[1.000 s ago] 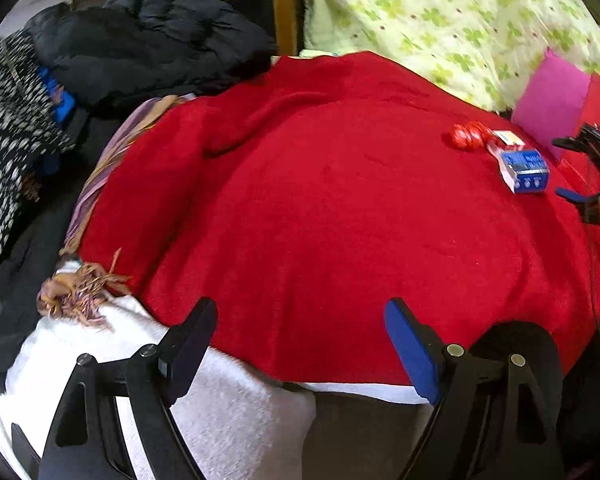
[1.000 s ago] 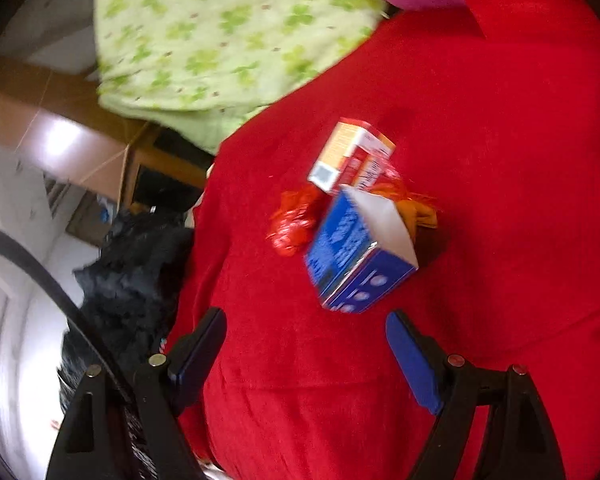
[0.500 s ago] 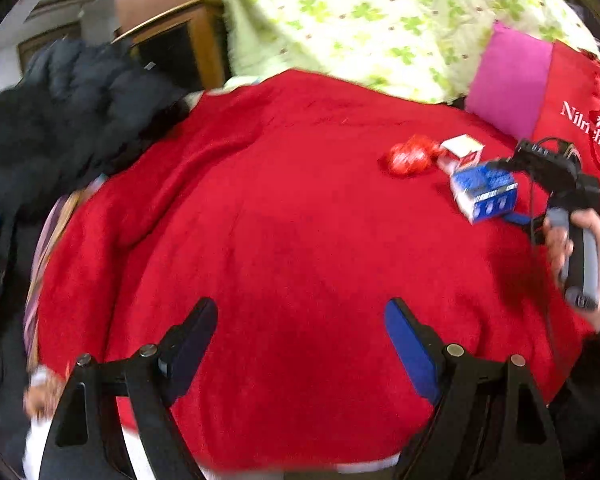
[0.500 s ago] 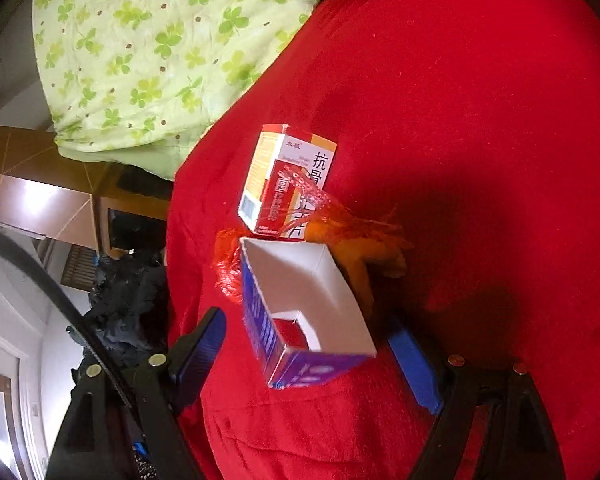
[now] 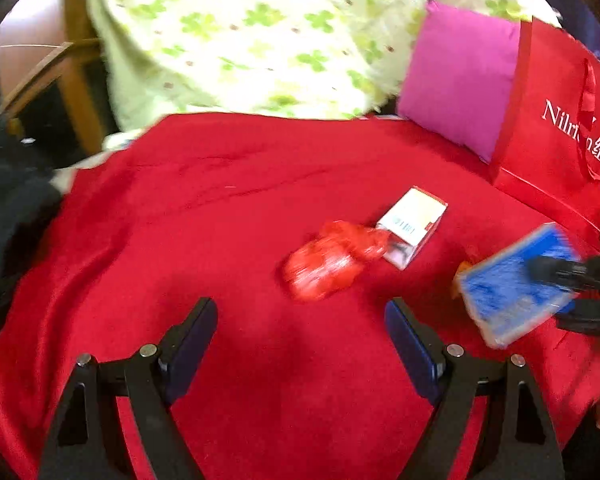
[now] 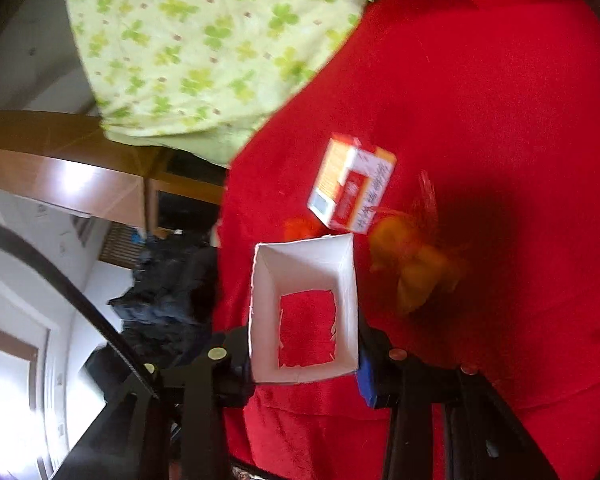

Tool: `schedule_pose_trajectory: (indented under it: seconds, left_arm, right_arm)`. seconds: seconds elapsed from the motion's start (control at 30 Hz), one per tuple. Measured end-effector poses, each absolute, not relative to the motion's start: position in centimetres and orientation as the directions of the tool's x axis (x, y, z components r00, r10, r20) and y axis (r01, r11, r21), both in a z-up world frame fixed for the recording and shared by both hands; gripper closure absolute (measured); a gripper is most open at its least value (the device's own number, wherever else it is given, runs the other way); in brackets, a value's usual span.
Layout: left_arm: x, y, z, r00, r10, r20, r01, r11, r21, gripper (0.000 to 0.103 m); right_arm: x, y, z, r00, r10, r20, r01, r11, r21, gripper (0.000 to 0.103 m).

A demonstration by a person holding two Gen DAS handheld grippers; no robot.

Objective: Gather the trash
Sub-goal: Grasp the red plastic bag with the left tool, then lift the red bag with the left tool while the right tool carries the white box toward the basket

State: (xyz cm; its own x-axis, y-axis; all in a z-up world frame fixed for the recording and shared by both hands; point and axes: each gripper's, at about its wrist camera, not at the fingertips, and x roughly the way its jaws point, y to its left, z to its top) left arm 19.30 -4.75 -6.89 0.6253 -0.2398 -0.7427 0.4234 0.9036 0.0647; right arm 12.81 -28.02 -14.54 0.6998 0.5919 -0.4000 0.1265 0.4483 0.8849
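An open-ended blue box sits between my right gripper's closing jaws, both pads against its side walls. The left wrist view shows that blue box tilted, held by the right gripper at the right edge. A crumpled red wrapper and a white and orange carton lie on the red blanket. My left gripper stands open just short of the red wrapper, with nothing between its fingers. Beside the carton lies an orange wrapper.
A red paper bag stands at the right behind the trash, a pink cushion beside it. A green clover-print quilt is heaped at the back. Dark clothes and wooden furniture are at the left.
My left gripper has swung right across the blanket to face the red wrapper and carton. The right gripper moved onto the blue box and narrowed its jaws around it.
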Motion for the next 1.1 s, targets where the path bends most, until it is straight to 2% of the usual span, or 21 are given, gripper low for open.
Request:
schedule_pose_trajectory:
  seconds: [0.27,0.5,0.53,0.57,0.6,0.73,0.9,1.1]
  left_arm:
    - [25.6,-9.2,-10.9,0.55,-0.238,-0.8,0.479,0.875,0.069,0.017]
    - [27.0,-10.3,-13.3,0.507,-0.263,-0.821,0.502,0.864,0.033,0.018]
    - [27.0,-10.3,-13.5,0.505,-0.27,-0.82,0.504,0.864,0.026,0.025]
    - [26.9,-10.2,-13.6,0.499,-0.272,-0.823,0.505,0.863,0.021,0.038]
    - [26.9,-10.2,-13.8,0.495,-0.27,-0.826,0.502,0.865,0.018,0.039]
    - [26.2,-9.5,-13.3,0.507,-0.287,-0.813,0.466,0.884,-0.022,0.045]
    - [23.3,-8.1,-11.1,0.551,-0.306,-0.776,0.418,0.907,-0.061,0.046]
    - [16.0,-7.9,-6.0,0.62,-0.315,-0.719,0.439,0.898,-0.015,0.046]
  right_arm:
    - [10.2,-33.2,-13.4,0.764,0.567,-0.308,0.068,0.404,0.912,0.062]
    - [9.0,-35.4,-13.6,0.77,0.523,-0.365,0.099,0.467,0.879,0.062]
    - [8.9,-35.5,-13.5,0.77,0.517,-0.373,0.1,0.479,0.872,0.062]
    - [8.8,-35.5,-13.4,0.772,0.509,-0.381,0.099,0.495,0.863,0.062]
    - [8.6,-35.5,-13.1,0.775,0.499,-0.387,0.096,0.513,0.853,0.062]
    - [7.9,-34.9,-11.7,0.796,0.451,-0.404,0.066,0.599,0.798,0.062]
    - [6.4,-33.6,-9.4,0.836,0.376,-0.399,0.021,0.706,0.708,0.062]
    - [3.6,-32.5,-6.5,0.883,0.312,-0.351,-0.026,0.778,0.627,0.062]
